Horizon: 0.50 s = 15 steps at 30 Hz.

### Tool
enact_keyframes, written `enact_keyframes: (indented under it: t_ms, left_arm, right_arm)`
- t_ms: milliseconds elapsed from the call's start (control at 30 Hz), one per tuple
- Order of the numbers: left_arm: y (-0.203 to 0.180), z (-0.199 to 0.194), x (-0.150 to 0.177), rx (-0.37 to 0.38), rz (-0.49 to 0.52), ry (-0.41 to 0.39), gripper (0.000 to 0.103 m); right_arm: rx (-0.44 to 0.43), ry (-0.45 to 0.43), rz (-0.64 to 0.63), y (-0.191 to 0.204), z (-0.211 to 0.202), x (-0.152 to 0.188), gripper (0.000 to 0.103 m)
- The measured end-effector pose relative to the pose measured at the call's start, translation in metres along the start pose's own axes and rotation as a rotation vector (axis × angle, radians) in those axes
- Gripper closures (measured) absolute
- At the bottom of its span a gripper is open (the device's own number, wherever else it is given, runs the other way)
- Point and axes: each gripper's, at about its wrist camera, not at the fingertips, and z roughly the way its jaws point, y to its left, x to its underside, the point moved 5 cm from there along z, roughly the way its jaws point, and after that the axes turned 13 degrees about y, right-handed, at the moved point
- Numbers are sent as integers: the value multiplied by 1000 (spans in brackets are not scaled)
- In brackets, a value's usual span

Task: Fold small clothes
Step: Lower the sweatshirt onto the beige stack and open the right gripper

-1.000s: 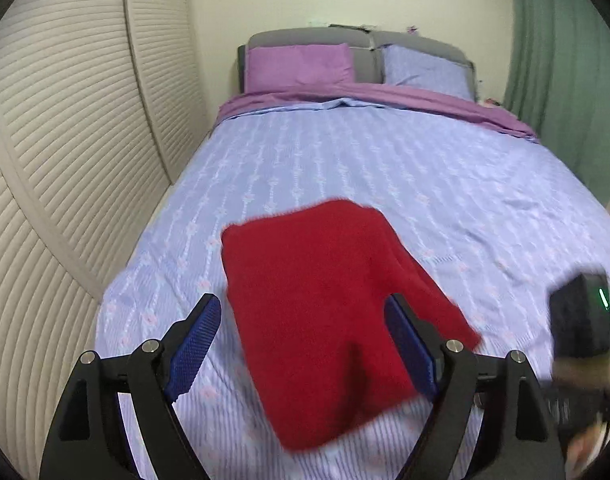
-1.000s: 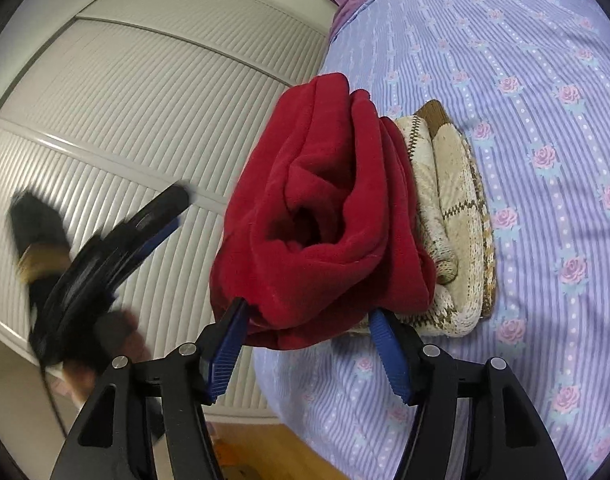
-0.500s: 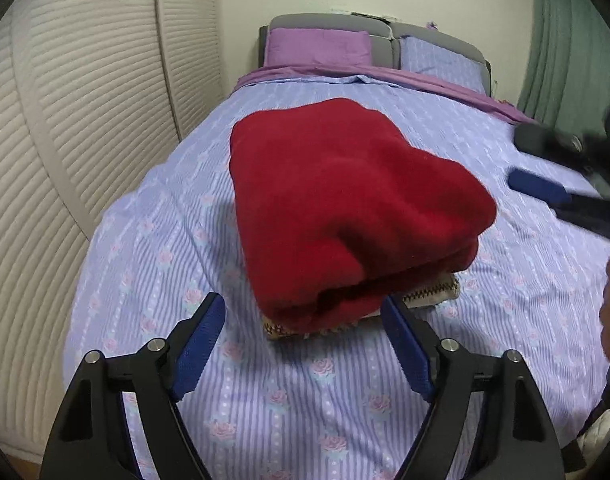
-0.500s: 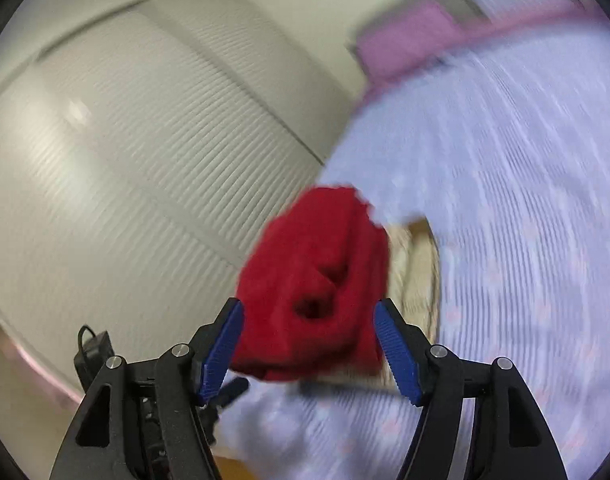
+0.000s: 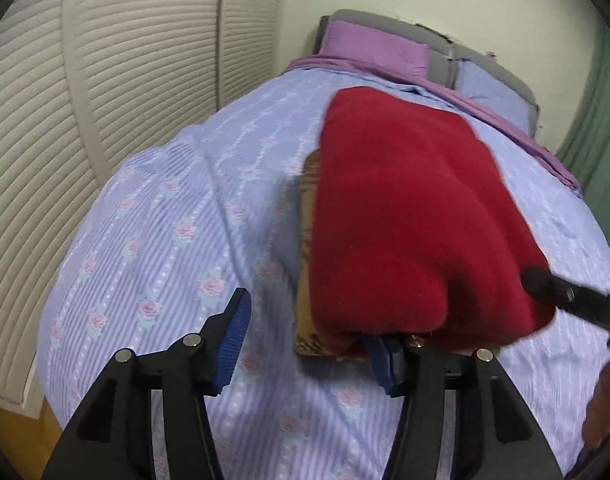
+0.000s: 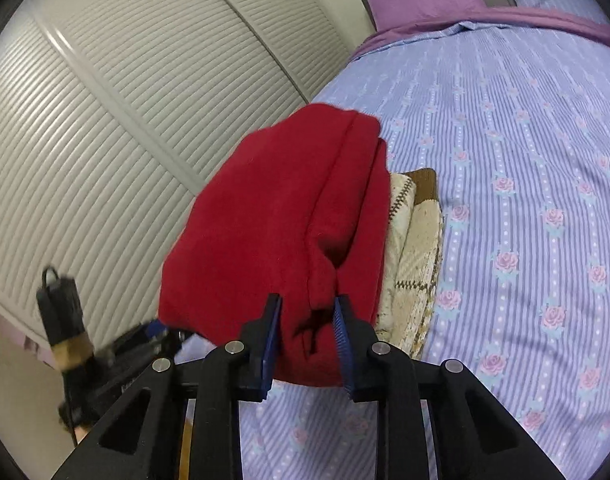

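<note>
A folded red fleece garment (image 5: 409, 216) lies on top of a folded cream-and-brown knit (image 6: 413, 248) on the bed. My left gripper (image 5: 309, 344) is open at the stack's near edge; its right finger (image 5: 383, 364) is tucked under the red fleece and its left finger stands on bare sheet. My right gripper (image 6: 307, 328) has narrowed its jaws around the near end of the red fleece (image 6: 289, 216). The right gripper's tip also shows at the right of the left wrist view (image 5: 545, 284). The knit's edge also shows in the left wrist view (image 5: 307, 240).
The bed has a lilac rose-print sheet (image 5: 177, 232) and purple and lilac pillows (image 5: 377, 46) at a grey headboard. Cream slatted wardrobe doors (image 6: 105, 128) stand along the bed's left side. A green curtain (image 5: 597, 120) hangs at the right. Wooden floor (image 5: 13, 436) shows below the bed edge.
Both grippers have moved in on the stack. The right jaws have narrowed onto the red fleece's end. The left gripper has slid one finger under the fleece's near edge.
</note>
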Motion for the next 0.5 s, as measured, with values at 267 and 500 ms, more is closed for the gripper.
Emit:
enact_keyframes:
  t_ms: [267, 500]
  left_arm:
    - [-2, -3, 6, -64, -19, 21, 32]
    - [-22, -33, 34, -119, -1, 44, 25]
  right_arm:
    - [59, -26, -43, 11, 4, -1, 77]
    - [19, -51, -72, 13, -9, -1, 54]
